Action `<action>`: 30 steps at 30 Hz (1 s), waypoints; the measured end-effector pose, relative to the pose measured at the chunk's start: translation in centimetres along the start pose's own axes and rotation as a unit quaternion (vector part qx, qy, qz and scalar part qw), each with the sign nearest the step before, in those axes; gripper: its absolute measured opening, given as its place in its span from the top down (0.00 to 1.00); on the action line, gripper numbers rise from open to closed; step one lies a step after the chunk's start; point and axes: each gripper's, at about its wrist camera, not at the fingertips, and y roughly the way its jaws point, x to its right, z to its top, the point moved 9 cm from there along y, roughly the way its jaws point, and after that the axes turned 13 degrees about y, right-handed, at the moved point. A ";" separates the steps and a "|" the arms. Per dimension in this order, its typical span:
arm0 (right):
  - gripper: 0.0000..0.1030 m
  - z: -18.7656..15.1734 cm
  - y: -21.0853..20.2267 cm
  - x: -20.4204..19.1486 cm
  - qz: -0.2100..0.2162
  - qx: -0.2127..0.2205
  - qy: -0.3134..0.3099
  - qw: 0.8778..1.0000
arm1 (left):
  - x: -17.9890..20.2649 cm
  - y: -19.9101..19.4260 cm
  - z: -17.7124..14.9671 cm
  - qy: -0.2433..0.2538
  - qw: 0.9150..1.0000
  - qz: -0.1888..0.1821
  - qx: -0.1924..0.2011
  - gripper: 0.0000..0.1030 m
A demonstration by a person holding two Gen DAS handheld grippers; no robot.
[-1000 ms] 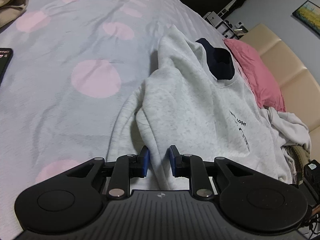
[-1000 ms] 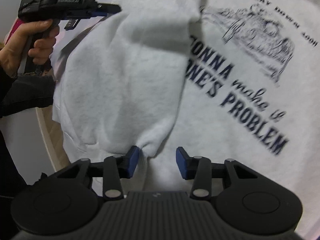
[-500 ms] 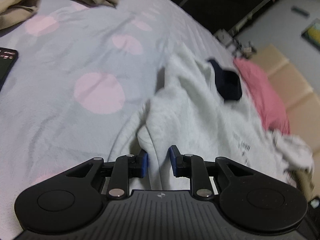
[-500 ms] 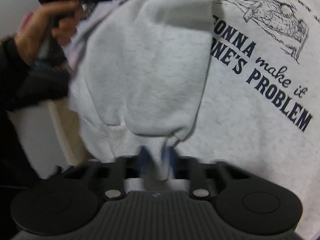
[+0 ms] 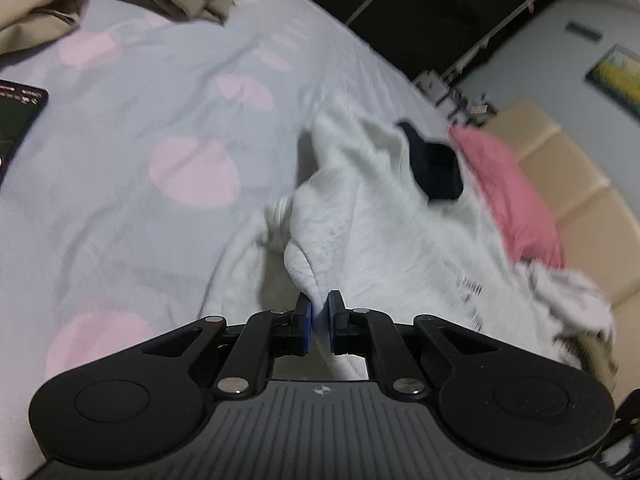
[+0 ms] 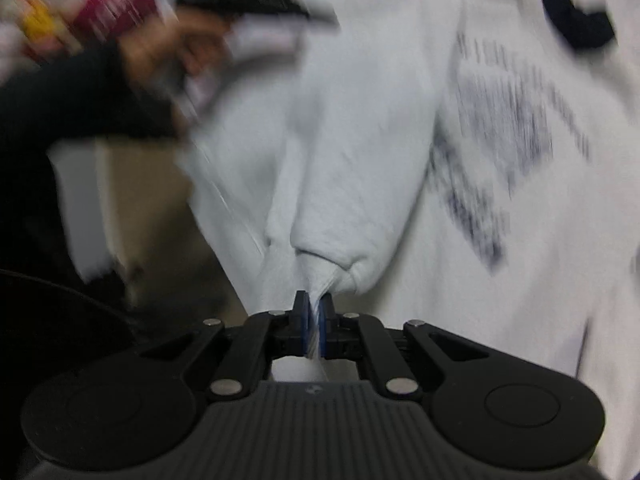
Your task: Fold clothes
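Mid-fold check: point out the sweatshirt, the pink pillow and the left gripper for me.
sweatshirt (image 5: 380,232): left wrist view, on the grey chest fabric below the collar.
pink pillow (image 5: 516,196): left wrist view, middle of its top face.
left gripper (image 5: 319,316): left wrist view, midway between the blue tips, jaws shut on fabric.

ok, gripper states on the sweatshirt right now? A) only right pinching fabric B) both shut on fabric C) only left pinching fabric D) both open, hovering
B: the left gripper has its blue pads closed on a fold of the grey sweatshirt, and the right gripper is pinched on its bunched fabric too.
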 end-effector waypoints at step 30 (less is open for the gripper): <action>0.56 29.1 0.7 8.7 0.000 0.245 0.193 0.950 | -3.5 2.4 2.2 -0.053 0.996 -0.073 -0.013 0.84</action>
